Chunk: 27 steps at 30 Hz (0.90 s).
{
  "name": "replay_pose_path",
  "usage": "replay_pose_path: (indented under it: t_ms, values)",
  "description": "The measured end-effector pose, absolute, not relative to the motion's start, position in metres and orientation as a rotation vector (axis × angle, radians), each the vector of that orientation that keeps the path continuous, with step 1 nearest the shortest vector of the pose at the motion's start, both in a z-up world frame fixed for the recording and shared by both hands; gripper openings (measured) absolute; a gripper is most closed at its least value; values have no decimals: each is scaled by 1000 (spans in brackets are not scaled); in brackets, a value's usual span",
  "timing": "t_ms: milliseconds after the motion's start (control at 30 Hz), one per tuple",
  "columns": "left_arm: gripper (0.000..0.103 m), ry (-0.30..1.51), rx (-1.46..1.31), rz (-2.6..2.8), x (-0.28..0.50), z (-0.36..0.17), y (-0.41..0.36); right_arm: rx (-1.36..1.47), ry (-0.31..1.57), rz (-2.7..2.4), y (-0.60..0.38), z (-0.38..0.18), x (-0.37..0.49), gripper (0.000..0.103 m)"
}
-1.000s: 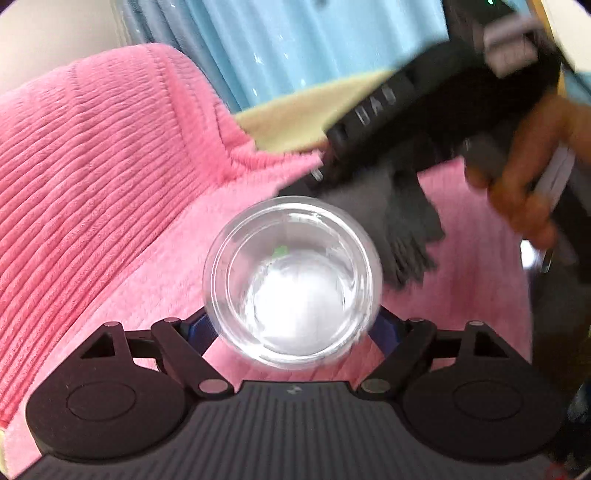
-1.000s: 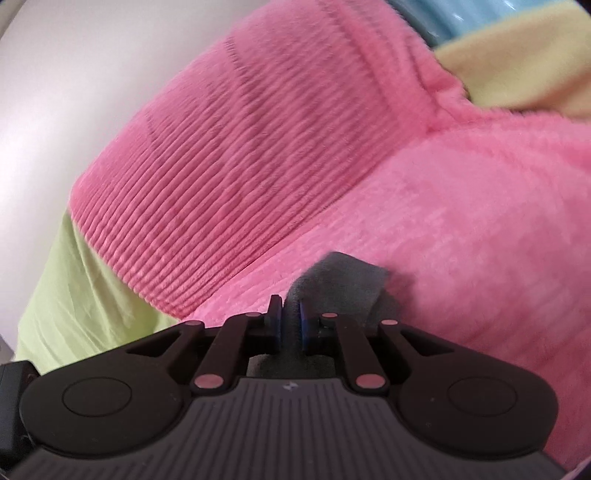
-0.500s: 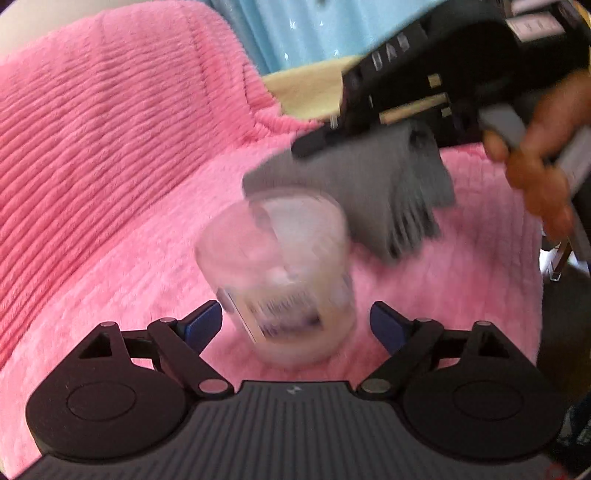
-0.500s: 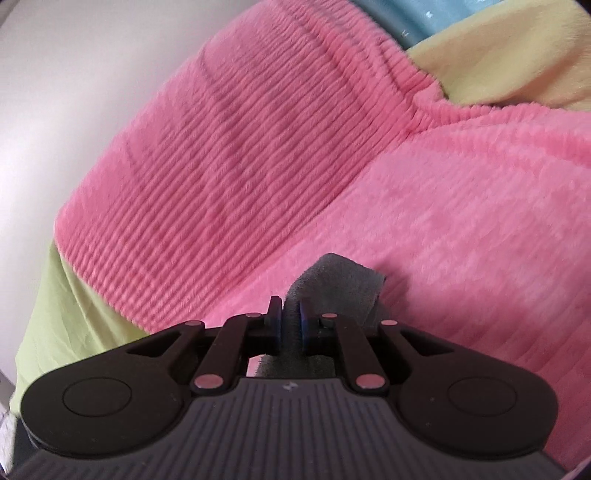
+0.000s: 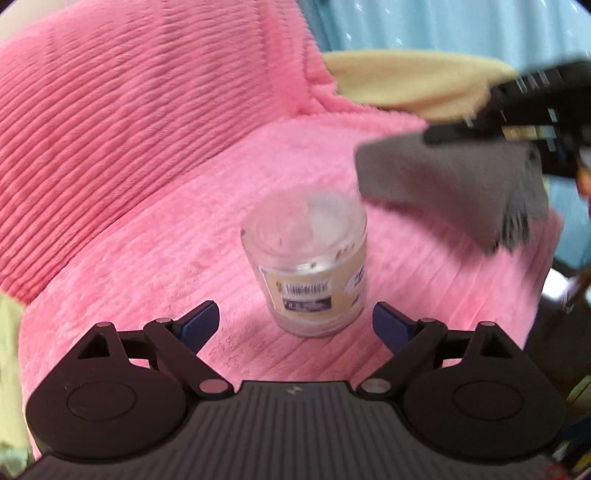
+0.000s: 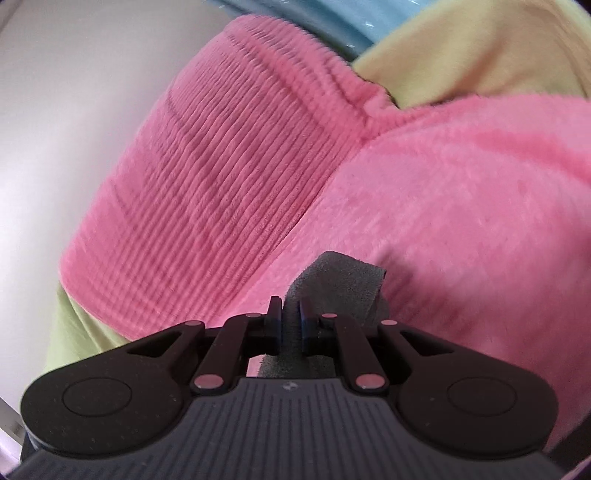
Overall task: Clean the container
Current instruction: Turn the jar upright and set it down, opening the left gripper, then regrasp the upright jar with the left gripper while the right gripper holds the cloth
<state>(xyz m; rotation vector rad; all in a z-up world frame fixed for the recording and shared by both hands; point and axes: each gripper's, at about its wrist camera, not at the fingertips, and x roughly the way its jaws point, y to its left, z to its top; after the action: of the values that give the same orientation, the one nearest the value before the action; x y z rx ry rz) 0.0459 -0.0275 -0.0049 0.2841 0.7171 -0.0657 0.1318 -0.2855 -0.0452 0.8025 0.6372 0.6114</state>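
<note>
A clear glass jar (image 5: 312, 266) with a pale label stands upright on the pink ribbed blanket (image 5: 147, 155). My left gripper (image 5: 295, 319) is open, its blue-tipped fingers apart on either side of the jar's base and not touching it. Up and to the right of the jar hangs a grey cloth (image 5: 454, 188), held by my right gripper (image 5: 461, 134), which looks blurred in the left wrist view. In the right wrist view, my right gripper (image 6: 290, 319) is shut on the grey cloth (image 6: 332, 280) above the pink blanket (image 6: 443, 221). The jar is out of that view.
A pale yellow cushion (image 5: 406, 81) and light blue curtain (image 5: 443, 26) lie behind the blanket. A raised pink ribbed bolster (image 6: 221, 177) rises at left, with green fabric (image 6: 70, 332) beneath it and a white wall (image 6: 55, 110) beyond. The blanket's right edge drops to a dark floor (image 5: 554, 325).
The left gripper let go of the jar, which now stands upright on the blanket, and drew back. The right gripper carried the cloth up and away to the right.
</note>
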Motion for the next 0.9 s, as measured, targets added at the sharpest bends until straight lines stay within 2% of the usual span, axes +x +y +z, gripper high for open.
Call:
replay_pose_path:
  t_ms: [233,367,667,900]
  values:
    - [92,631,190,-52,37,39,-48,788,661,573,-302,-54,120,8]
    - [96,577,208,-104,33,59,-57,706,695,551,-302,-55,118,8]
    - [96,570,192,-203,46,29,-24,812,634,480,-287,-51,130,8]
    - [96,609,159,-220,67,20,1,702,611,549,-245,-30,173,8]
